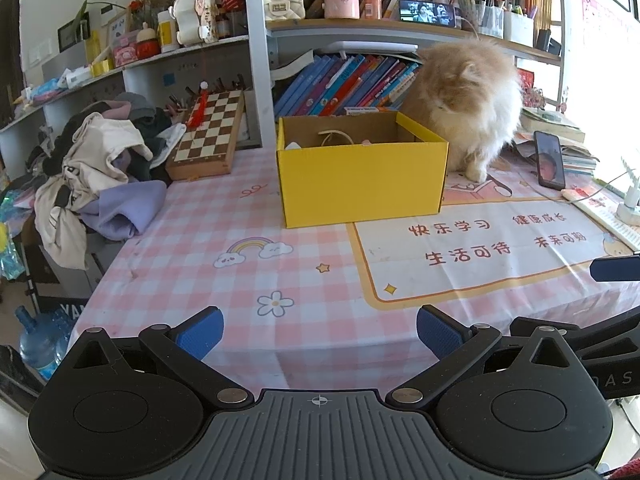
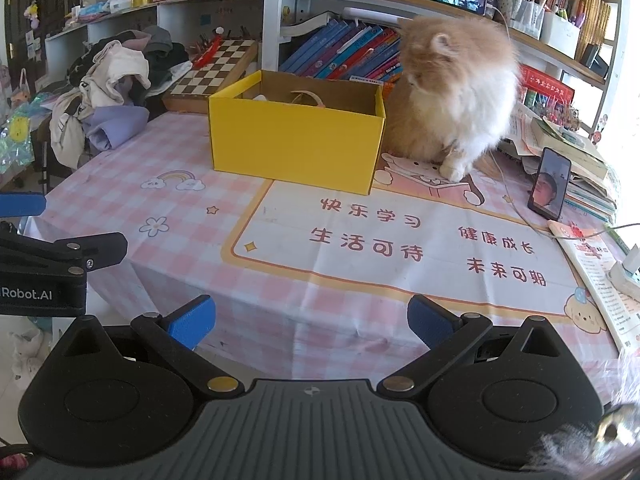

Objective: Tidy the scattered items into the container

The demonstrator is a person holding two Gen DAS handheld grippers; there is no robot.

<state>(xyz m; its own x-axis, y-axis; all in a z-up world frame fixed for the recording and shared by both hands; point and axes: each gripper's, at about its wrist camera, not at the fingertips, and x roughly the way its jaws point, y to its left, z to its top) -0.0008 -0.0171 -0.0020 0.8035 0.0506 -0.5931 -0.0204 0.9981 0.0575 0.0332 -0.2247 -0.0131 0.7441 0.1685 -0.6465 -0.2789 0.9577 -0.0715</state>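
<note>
Left wrist view: yellow cardboard box (image 1: 362, 184), light and crushable (contents mostly hidden), tolerates only wall-edge grips; left gripper (image 1: 320, 330) and right gripper (image 2: 310, 320) both spread, empty.

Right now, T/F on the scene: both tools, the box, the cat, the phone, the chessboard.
1. The left tool and right tool are open and hold nothing. True.
2. The yellow cardboard box has its lid on. False: its top is open.
3. The fluffy orange-and-white cat sits inside the box. False: it sits beside it, on the tablecloth.
4. A black smartphone stands propped upright. True.
5. The wooden chessboard lies right of the cat. False: it lies left of the box.
</note>
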